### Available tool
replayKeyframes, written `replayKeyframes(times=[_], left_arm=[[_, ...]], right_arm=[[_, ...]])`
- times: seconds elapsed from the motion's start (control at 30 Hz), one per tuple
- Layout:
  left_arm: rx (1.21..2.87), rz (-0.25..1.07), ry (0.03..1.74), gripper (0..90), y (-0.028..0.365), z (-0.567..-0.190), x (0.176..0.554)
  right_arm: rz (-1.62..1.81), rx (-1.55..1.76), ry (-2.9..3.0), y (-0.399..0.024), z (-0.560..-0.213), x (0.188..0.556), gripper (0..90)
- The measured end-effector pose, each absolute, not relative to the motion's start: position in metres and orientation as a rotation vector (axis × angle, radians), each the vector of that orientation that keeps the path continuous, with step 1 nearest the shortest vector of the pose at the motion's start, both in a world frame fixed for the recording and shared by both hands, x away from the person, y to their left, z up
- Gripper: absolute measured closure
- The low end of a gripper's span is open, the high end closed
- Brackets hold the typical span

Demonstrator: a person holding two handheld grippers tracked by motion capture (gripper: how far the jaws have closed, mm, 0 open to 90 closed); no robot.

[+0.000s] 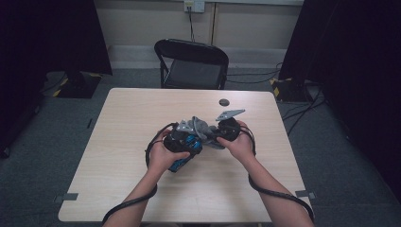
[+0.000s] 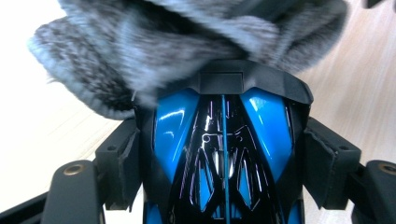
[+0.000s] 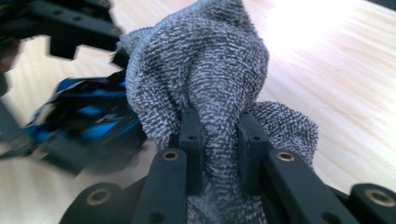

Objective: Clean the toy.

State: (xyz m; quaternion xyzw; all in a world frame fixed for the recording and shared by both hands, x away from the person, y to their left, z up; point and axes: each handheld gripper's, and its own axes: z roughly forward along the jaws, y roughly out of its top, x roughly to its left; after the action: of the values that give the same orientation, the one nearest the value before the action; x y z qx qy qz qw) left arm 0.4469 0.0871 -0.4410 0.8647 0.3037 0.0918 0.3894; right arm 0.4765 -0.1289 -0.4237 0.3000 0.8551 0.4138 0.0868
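Cloth (image 3: 205, 79) sits pinched in the right claw (image 3: 219, 140), draped over the blue-black object (image 2: 224, 154) clamped by the left claw (image 2: 224, 163).

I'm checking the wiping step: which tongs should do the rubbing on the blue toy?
The right tongs: they pinch the grey cloth, already against the blue toy. The left tongs are clamped on the toy, steadying it.

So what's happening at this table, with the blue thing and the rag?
A person at a wooden table works with a hand-held gripper in each hand. The left gripper clamps a shiny blue and black toy between its jaws. The right gripper is shut on a bunched grey cloth, which lies against the toy's top end. It looks like the toy is being wiped.
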Motion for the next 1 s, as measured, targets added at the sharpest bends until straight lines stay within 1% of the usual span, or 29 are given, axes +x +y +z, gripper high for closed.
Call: replayKeyframes(times=[0.33,0.6,1.0], left_arm=[[2.184,0.282,0.845,25.5,0.101,-0.440,0.457],[2.188,0.288,0.869,25.5,0.108,-0.439,0.461],[2.162,0.294,0.893,25.5,0.116,-0.435,0.464]], right_arm=[[1.265,0.824,2.615,-0.133,-0.429,0.463,76.1],[1.251,0.760,2.658,-0.140,-0.431,0.454,76.1],[1.258,0.801,2.684,-0.161,-0.436,0.447,76.0]])
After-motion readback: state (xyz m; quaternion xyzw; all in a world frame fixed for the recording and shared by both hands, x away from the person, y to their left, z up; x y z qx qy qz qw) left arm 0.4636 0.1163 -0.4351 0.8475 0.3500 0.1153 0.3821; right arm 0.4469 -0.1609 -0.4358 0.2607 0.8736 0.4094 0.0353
